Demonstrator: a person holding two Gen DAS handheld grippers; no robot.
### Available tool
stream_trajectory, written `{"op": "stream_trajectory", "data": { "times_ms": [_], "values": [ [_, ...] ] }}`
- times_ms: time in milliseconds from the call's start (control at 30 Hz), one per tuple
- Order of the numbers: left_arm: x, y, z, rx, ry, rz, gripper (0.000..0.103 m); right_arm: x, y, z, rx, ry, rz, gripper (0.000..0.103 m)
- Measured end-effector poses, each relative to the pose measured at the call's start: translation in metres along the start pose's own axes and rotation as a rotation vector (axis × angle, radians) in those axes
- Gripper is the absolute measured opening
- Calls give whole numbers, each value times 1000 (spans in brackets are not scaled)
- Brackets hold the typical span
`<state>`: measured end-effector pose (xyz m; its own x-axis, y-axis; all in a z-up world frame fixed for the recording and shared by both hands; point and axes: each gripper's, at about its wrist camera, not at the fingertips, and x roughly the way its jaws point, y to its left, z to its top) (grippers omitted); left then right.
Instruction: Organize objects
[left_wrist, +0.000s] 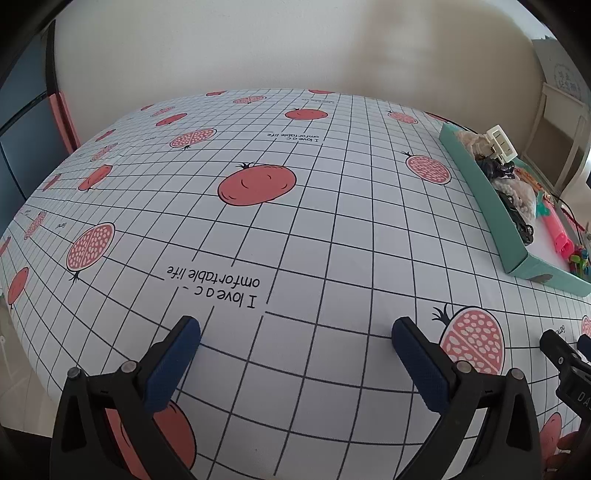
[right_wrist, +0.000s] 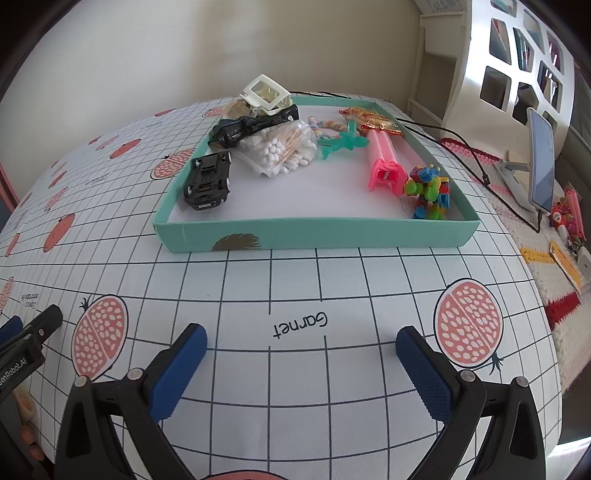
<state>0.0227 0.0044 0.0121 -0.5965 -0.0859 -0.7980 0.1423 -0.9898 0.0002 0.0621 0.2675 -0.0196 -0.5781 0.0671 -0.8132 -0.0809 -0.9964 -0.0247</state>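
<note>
The main risk lay in the crowded far-left corner of the tray (right_wrist: 317, 232). There the black car (right_wrist: 208, 181), the bag of cotton swabs (right_wrist: 280, 147), a black clip (right_wrist: 255, 123) and a cream clip (right_wrist: 267, 94) lay touching or piled together, so a reach for one would likely drag or tip a neighbour. The swab bag looked slippery and soft, and fingers closing on it could slide off or pinch only film. The block toy (right_wrist: 428, 188) stood close against the tray's right wall, leaving little room for a finger on that side; a push there could shove the light tray across the cloth (right_wrist: 295, 288).

The right gripper (right_wrist: 301, 345) was spread wide and empty, low over the worktop, with the tray's near wall well ahead of its fingers and everything in the tray beyond that. The pink clip (right_wrist: 382, 162) lay roughly ahead, a little right. The left gripper (left_wrist: 295, 332) was also spread wide and empty over bare cloth, with the tray far off to its right.
</note>
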Motion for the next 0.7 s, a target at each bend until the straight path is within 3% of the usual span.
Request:
{"op": "stream_trajectory", "data": {
  "times_ms": [700],
  "values": [
    [1,2,1,-1,0,0,103,0,0,0,-1,0,0,103]
  ]
}}
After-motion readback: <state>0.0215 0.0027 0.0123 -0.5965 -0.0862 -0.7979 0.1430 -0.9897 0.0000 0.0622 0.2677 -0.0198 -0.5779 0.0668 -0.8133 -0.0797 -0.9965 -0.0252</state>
